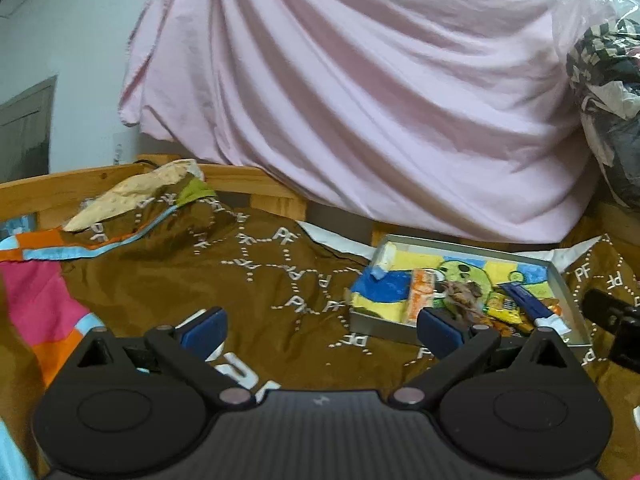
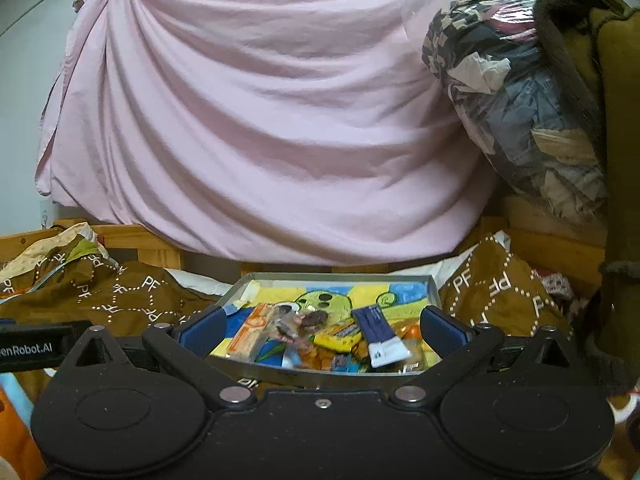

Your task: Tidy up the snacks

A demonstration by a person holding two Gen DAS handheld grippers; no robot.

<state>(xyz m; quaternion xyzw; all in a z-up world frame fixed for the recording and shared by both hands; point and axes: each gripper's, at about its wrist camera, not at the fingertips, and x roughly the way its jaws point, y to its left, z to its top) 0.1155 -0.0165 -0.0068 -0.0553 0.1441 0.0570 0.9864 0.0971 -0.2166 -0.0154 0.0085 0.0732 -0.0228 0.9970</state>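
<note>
Snacks (image 2: 320,340) in the tray (image 2: 434,292) looked light, crinkly, slippery; pinch a wrapper's flat middle. Both grippers' jaws were spread, empty.

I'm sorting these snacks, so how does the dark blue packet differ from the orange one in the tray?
The dark blue packet has a white end and lies on the pile's right side; the orange packet is orange and white and lies on the left. Both are long, slim and inside the metal tray.

pink sheet (image 2: 260,120), brown lettered blanket (image 1: 240,280)
</note>
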